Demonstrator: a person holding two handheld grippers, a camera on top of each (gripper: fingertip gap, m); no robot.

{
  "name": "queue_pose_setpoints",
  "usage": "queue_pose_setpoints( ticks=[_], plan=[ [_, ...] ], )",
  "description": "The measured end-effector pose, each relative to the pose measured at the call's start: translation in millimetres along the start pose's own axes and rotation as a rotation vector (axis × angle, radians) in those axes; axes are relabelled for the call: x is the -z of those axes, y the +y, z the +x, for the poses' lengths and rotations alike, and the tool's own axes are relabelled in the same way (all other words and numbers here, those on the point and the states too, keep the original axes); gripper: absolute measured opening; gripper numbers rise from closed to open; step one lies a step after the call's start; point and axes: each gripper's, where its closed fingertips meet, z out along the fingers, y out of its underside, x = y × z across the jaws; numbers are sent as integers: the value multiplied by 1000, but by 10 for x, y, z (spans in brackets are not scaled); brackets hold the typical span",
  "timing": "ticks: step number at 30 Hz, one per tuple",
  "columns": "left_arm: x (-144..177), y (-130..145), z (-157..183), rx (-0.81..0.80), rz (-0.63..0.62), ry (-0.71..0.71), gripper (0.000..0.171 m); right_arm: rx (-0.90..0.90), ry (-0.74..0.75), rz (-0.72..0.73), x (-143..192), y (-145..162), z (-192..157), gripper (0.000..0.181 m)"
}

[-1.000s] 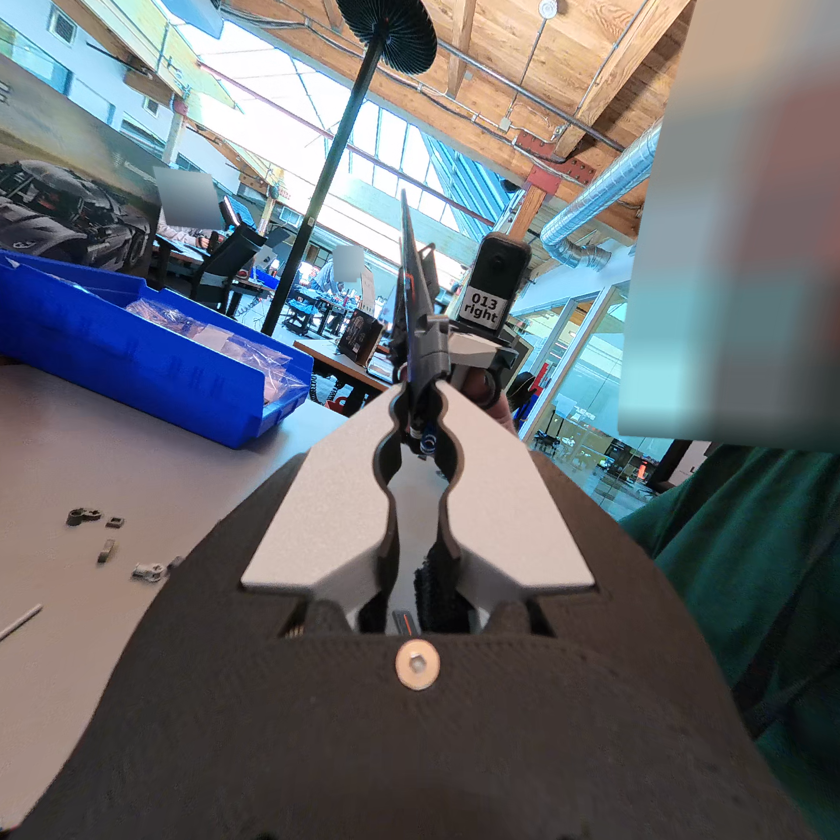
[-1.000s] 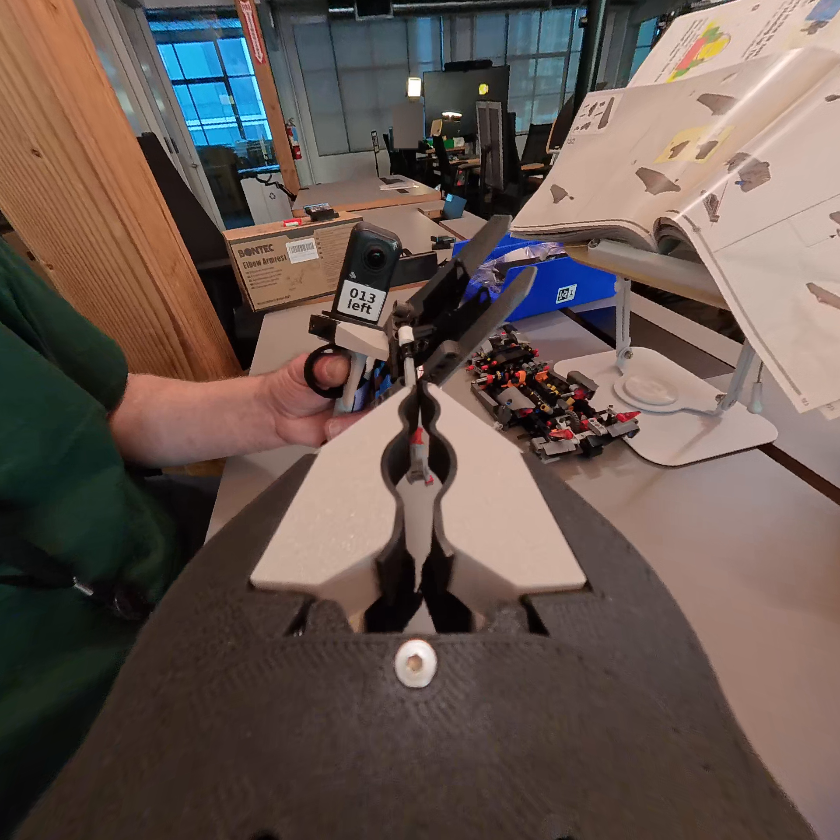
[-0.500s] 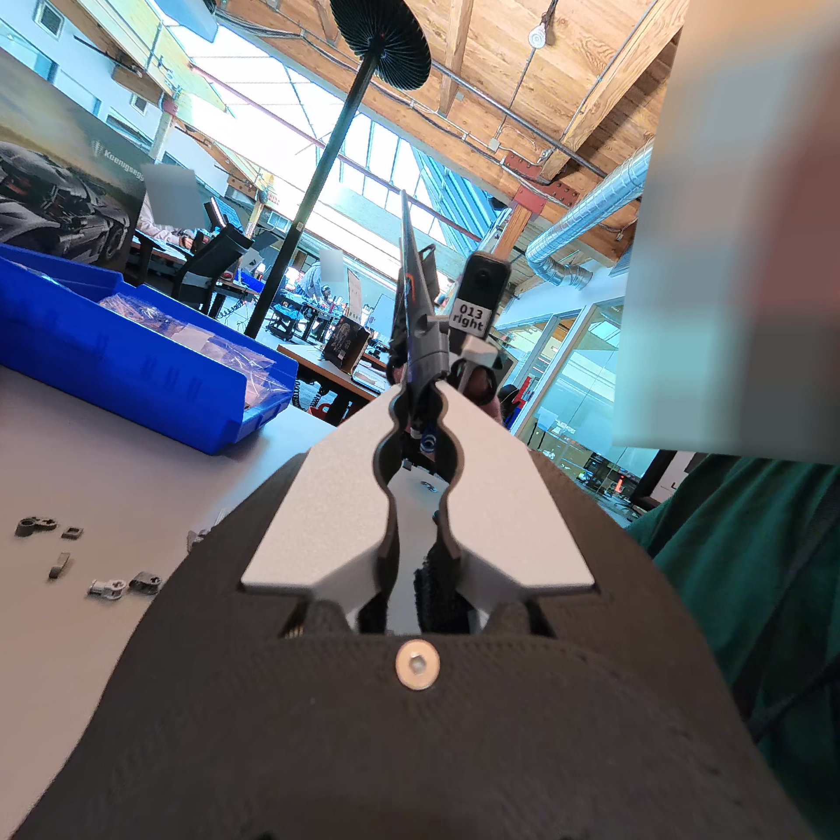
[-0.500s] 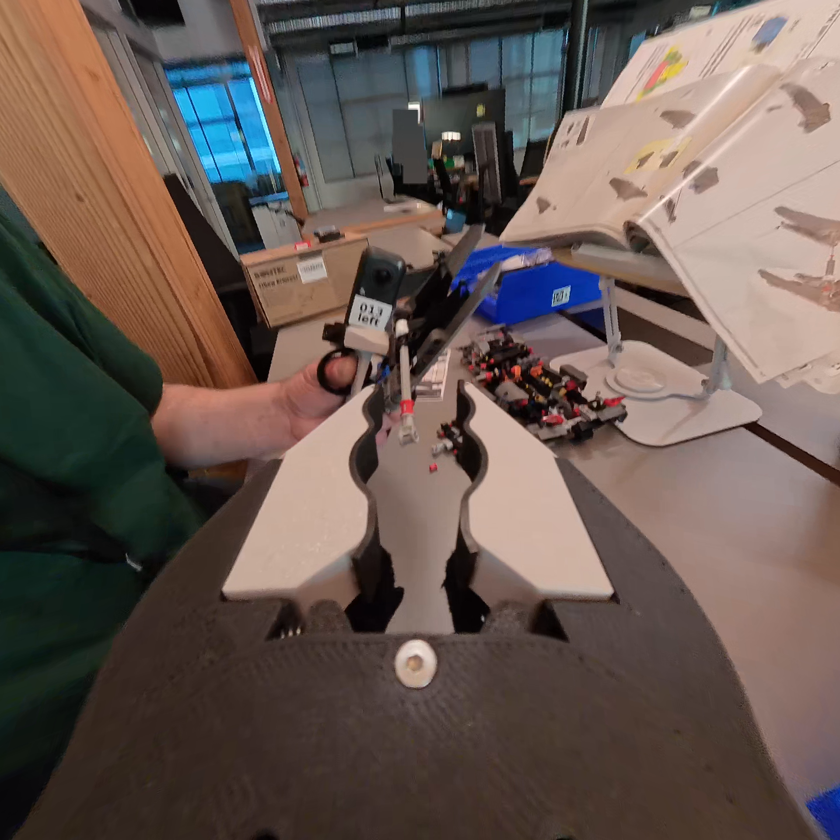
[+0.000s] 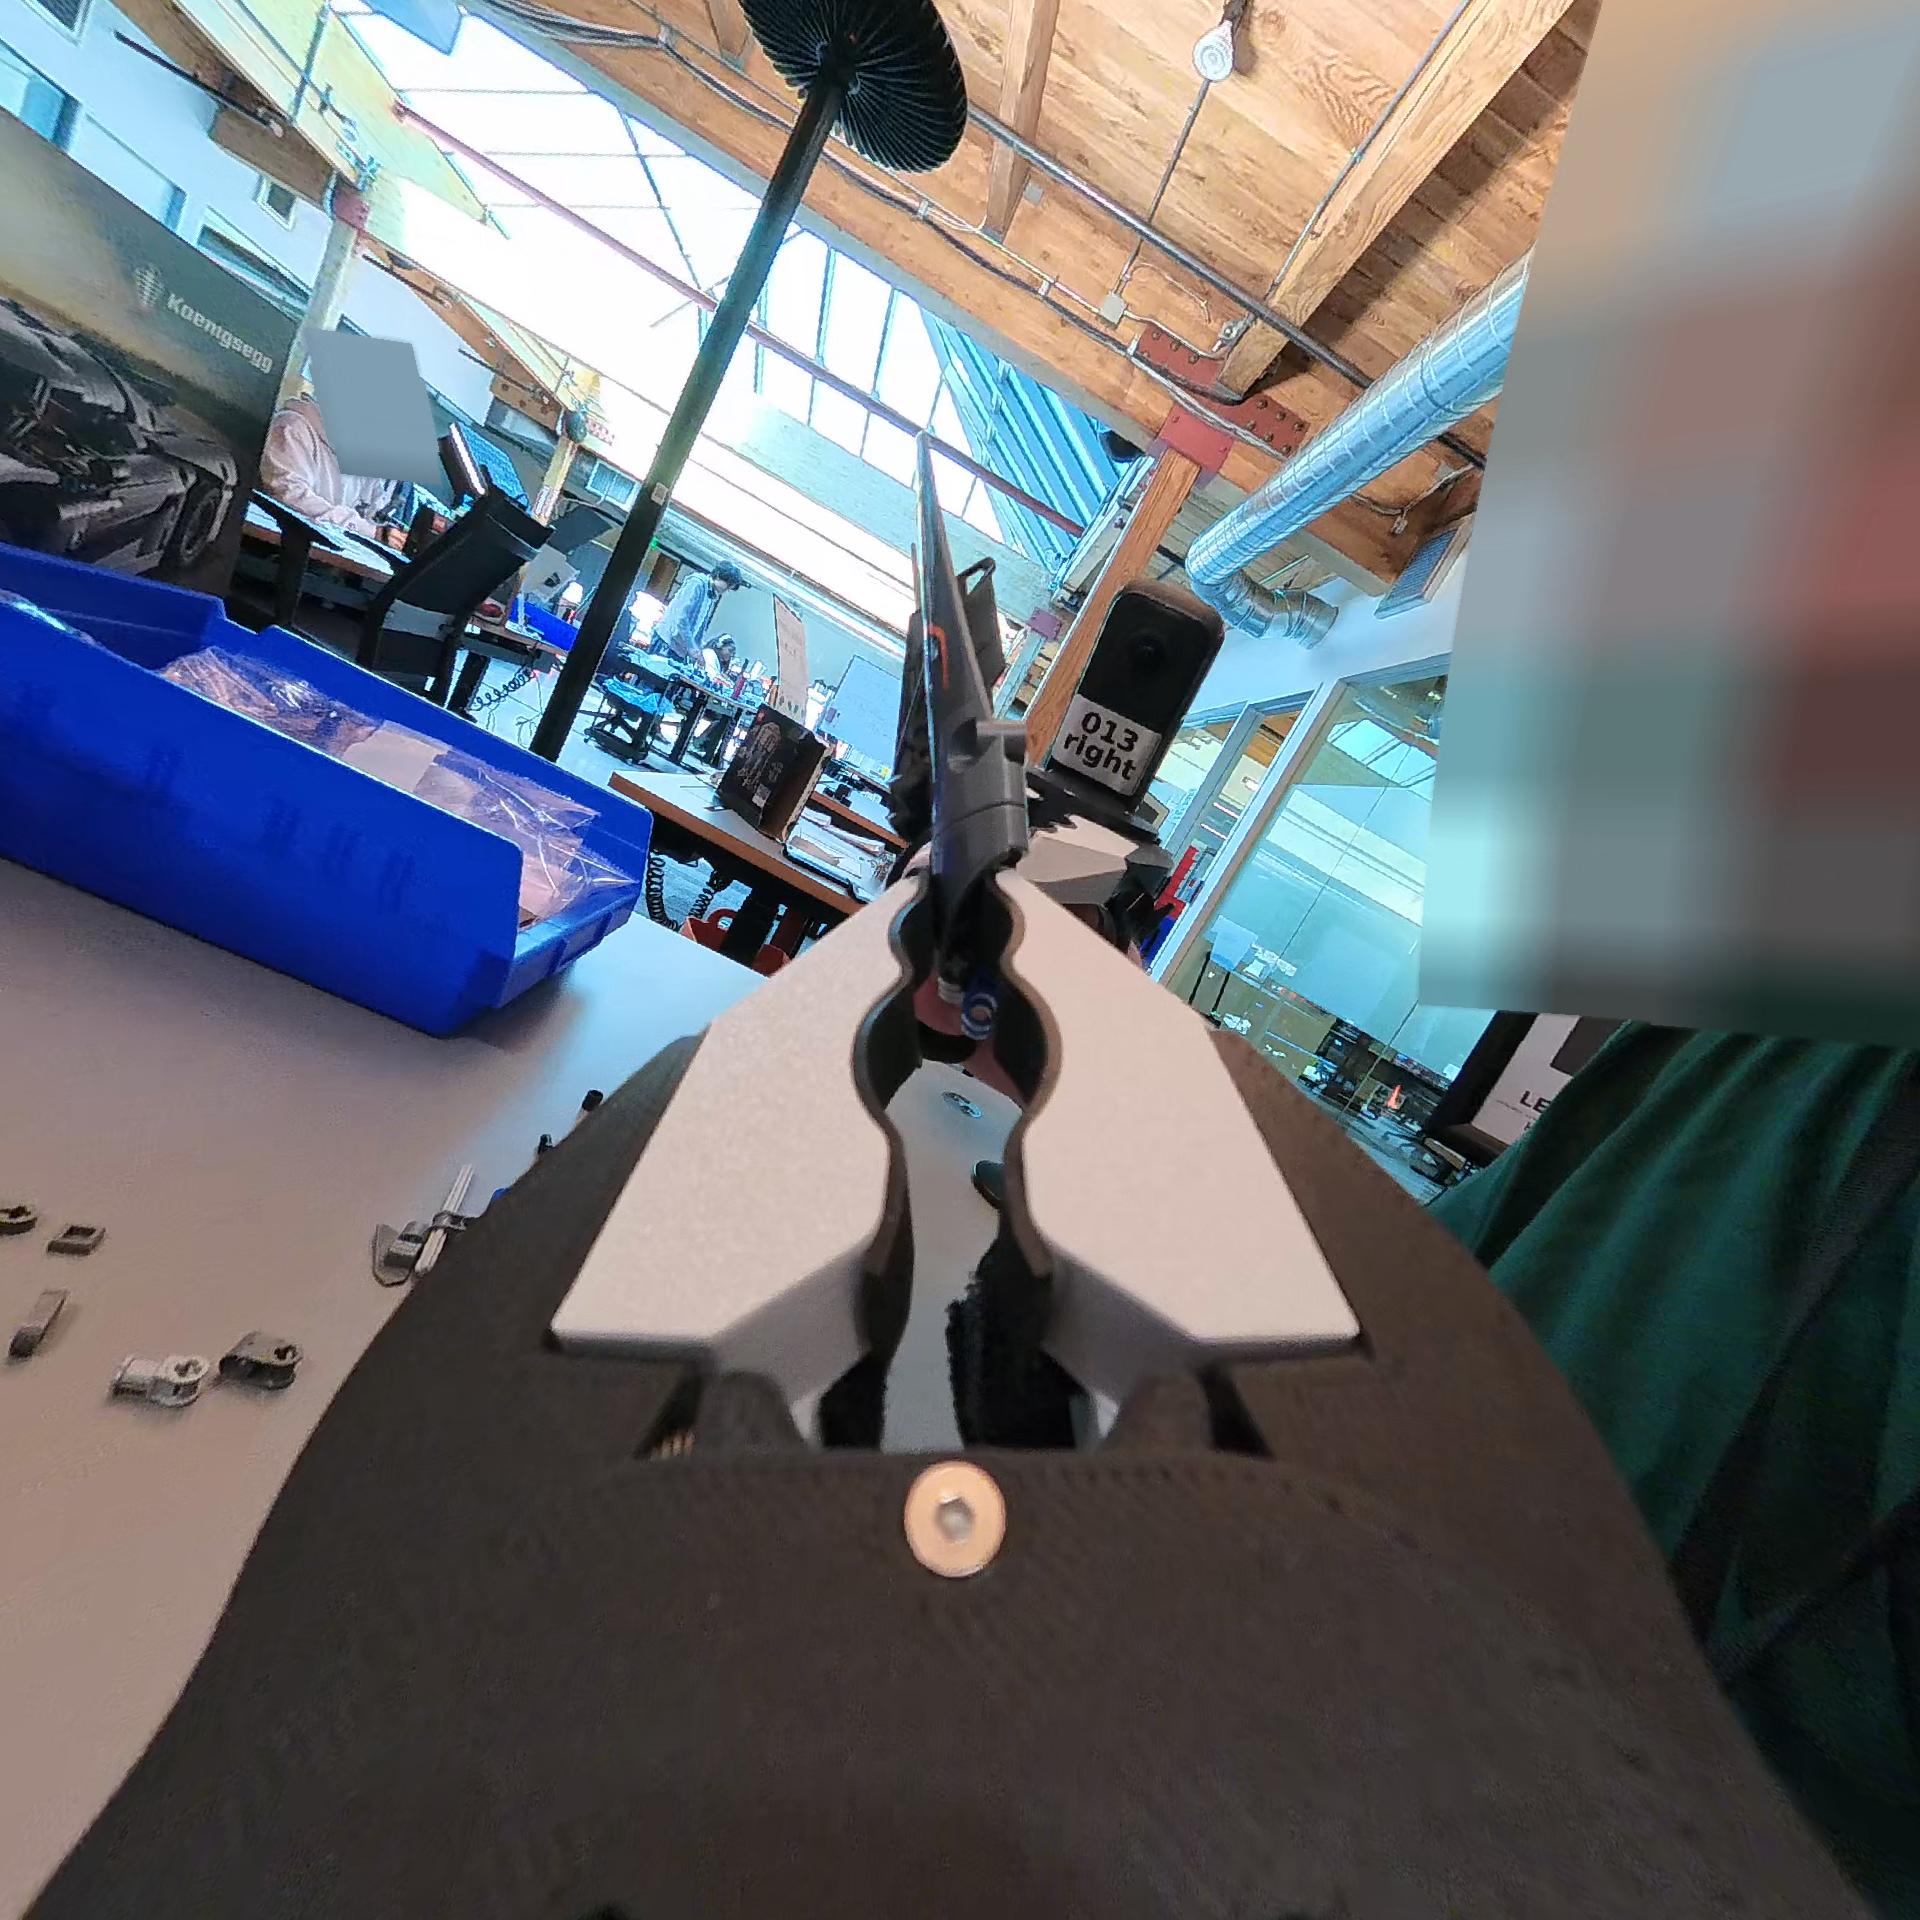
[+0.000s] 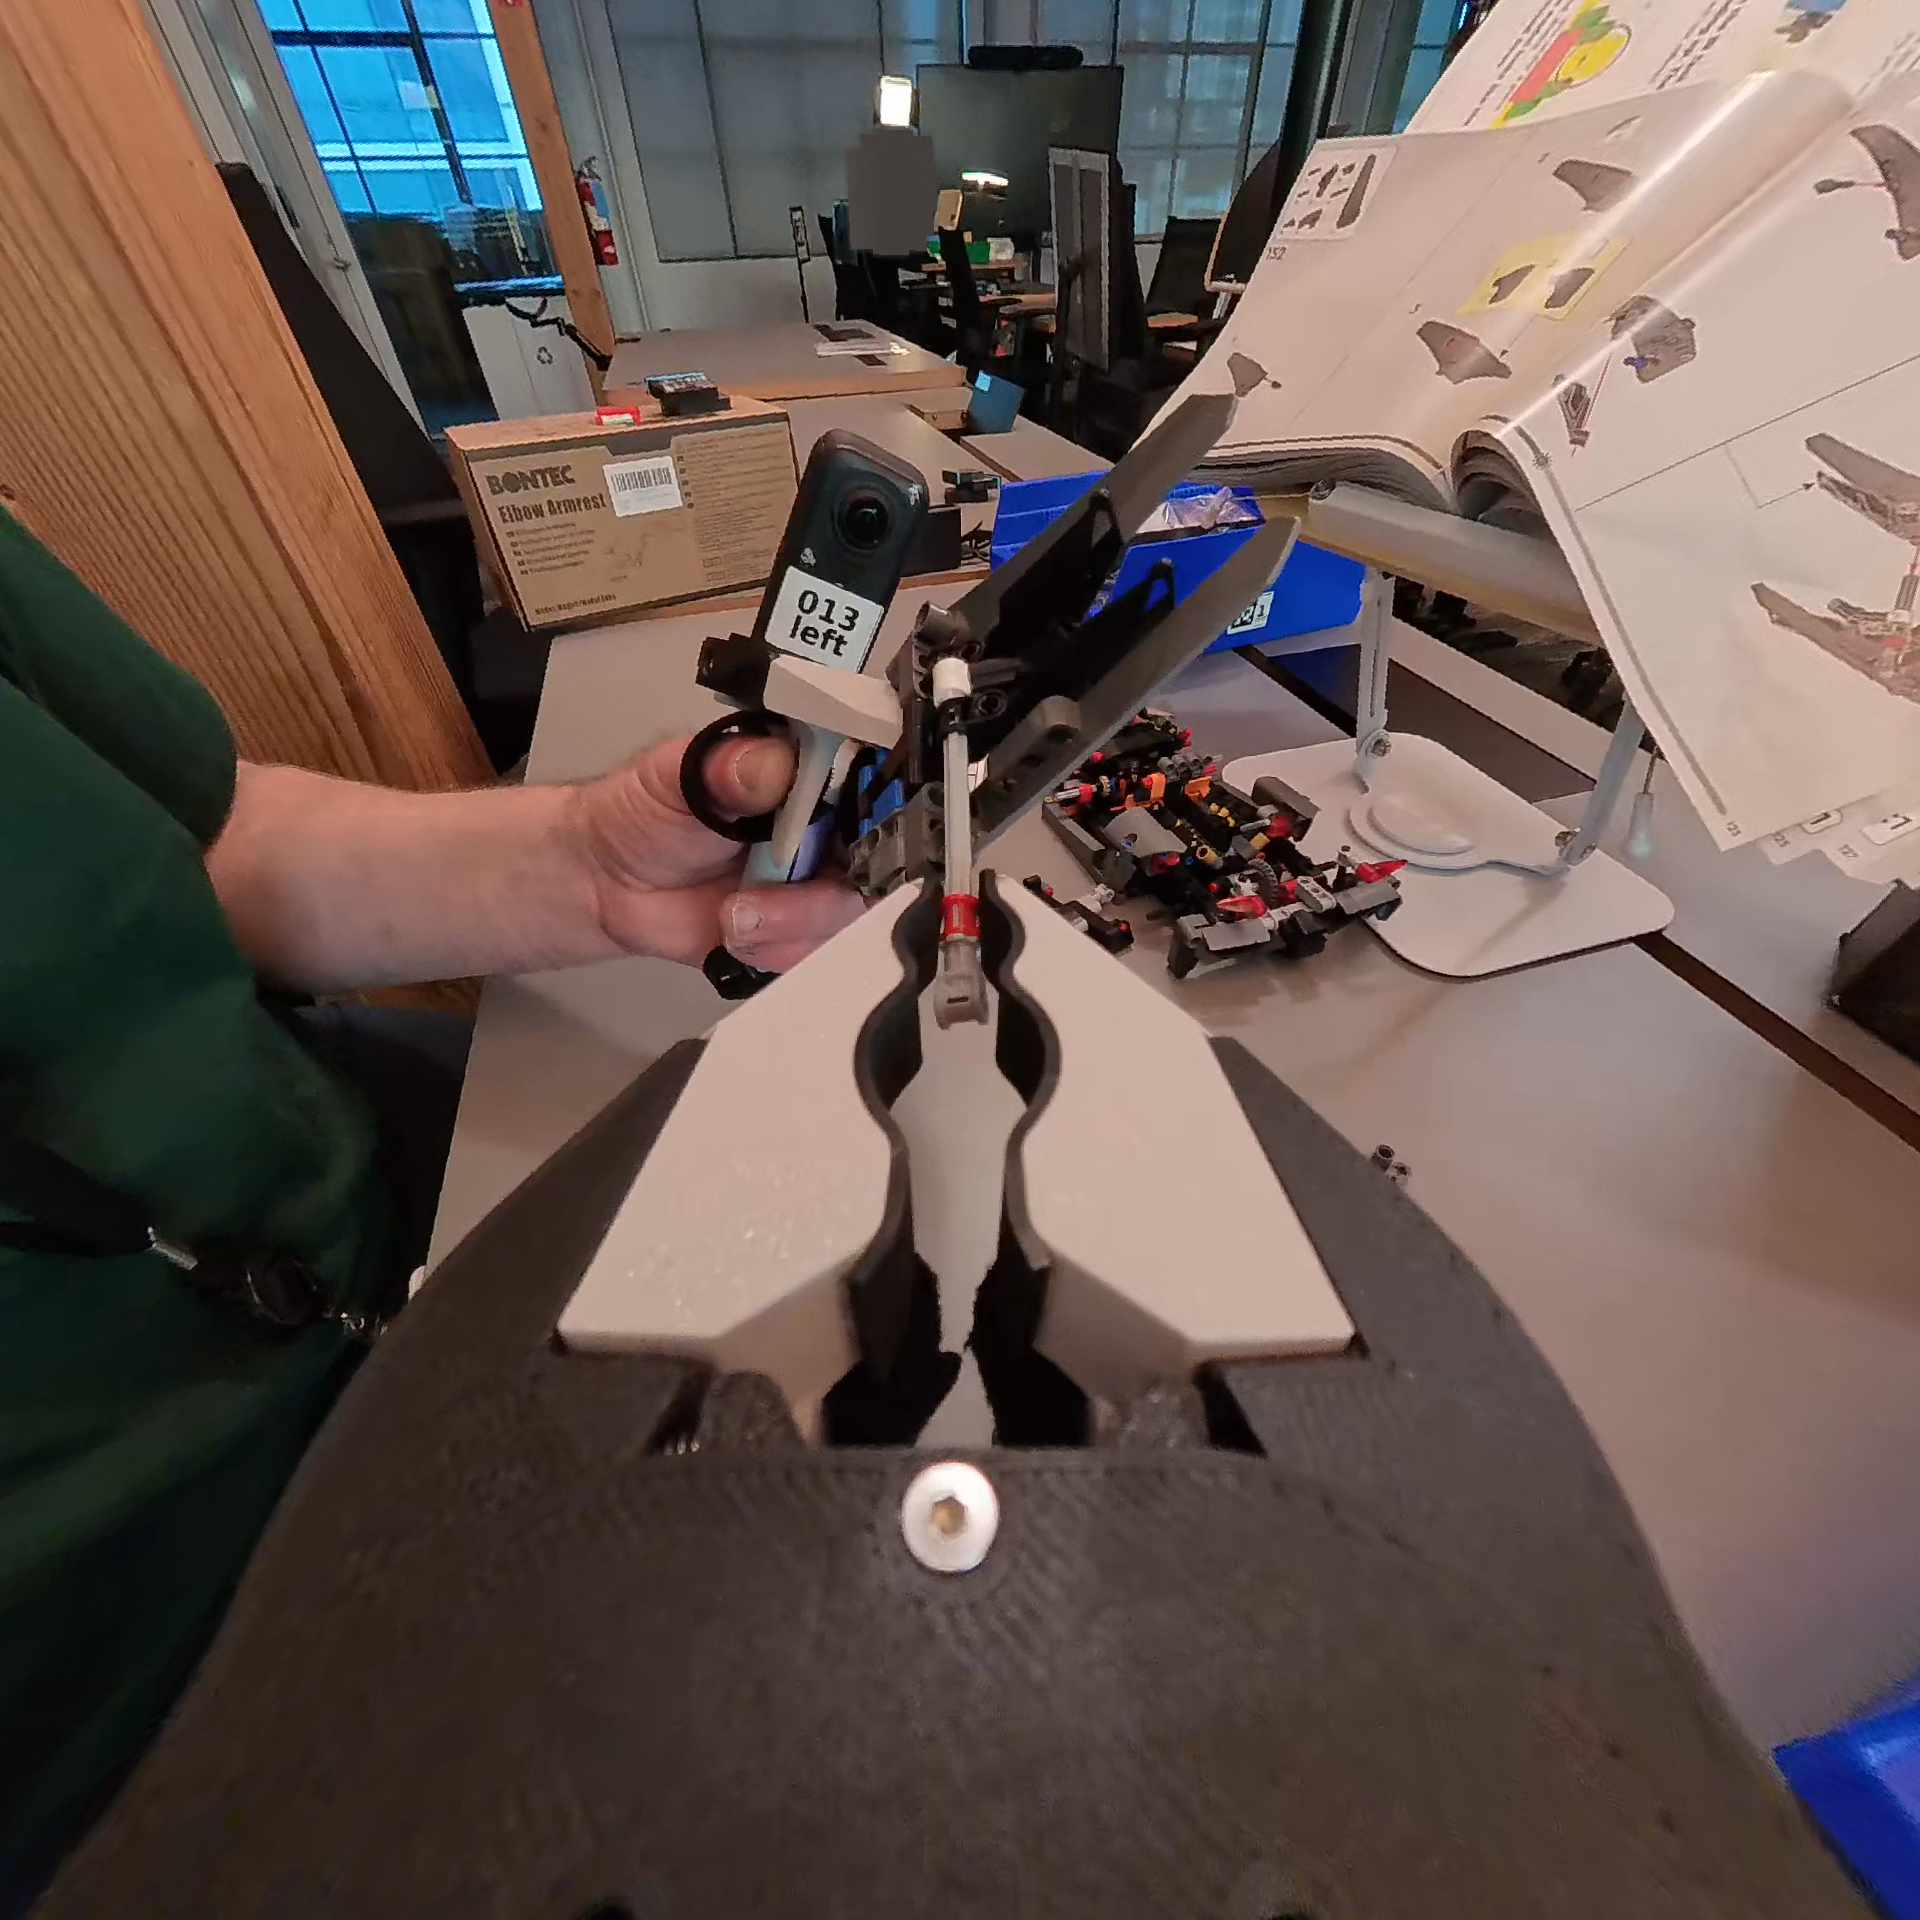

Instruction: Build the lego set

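Grey plastic makes up most of the winged lego sub-assembly (image 6: 1049, 665), which the left gripper (image 5: 961, 904) pinches at its base, jaws pressed tight on it, so that its dark pointed panels rise above the bench. From it hangs a thin grey axle with a white bush at the top and a red bush near the bottom (image 6: 951, 831). The right gripper (image 6: 958, 914) has its jaws closed around the lower end of that axle, at the red bush. A person's hand (image 6: 686, 842) holds the left gripper by its handle.

A blue plastic bin (image 5: 260, 821) sits toward the far left of the grey bench (image 5: 208, 1091) in the left wrist view and holds clear plastic bags (image 5: 499, 800); what is in them cannot be made out. A second blue bin (image 6: 1278, 603) shows behind the sub-assembly in the right wrist view, also with clear bags.

Six small grey lego pieces (image 5: 203, 1371) lie loose along the bench's left edge. One partly built black lego chassis with red and orange pins (image 6: 1205, 842) rests on the bench beside a white stand (image 6: 1496, 883) bearing one open instruction booklet (image 6: 1610, 343). One brown cardboard box (image 6: 623, 509) stands at the far end.
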Motion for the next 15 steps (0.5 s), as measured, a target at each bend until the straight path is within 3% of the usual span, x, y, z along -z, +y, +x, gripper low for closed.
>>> queue_pose_setpoints(
  ticks=[15],
  plan=[
    [-25, -7, -2, -7, 8, -2, 5, -59, -32, 37, 17, -21, 15, 5]
  ],
)
